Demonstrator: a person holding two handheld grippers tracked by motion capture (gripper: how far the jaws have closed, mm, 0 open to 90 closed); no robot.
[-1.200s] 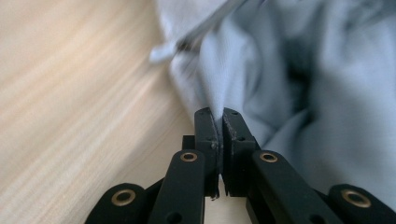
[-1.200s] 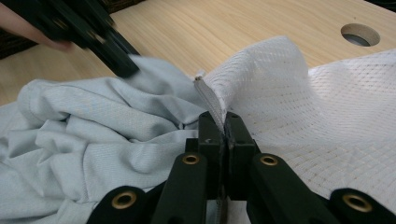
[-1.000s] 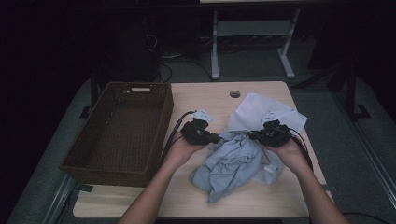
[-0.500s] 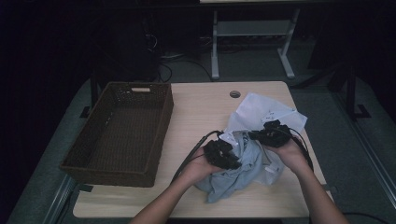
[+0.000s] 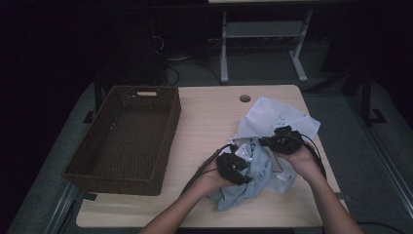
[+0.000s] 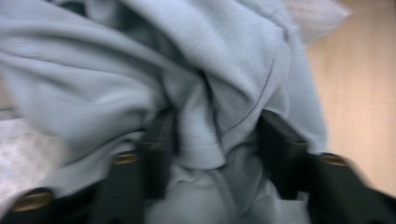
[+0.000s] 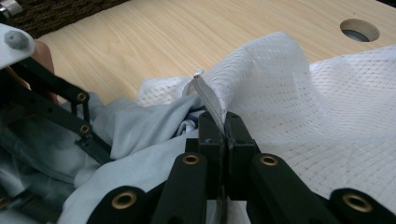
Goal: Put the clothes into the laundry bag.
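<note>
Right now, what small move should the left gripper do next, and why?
Probably close the left gripper on the fold of light blue garment bunched between its open jaws, which have just been opening. The right gripper is shut on the white mesh bag edge, so the garment looks ready to be pushed in.

A crumpled pale-blue shirt (image 5: 253, 180) is lying bunched at the desk's near right. A white mesh bag (image 5: 280, 114) is lying partly under it, its edge lifting.

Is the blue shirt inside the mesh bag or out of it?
Partly in: the blue shirt spills from the mesh bag, whose edge the right gripper pinches.
</note>
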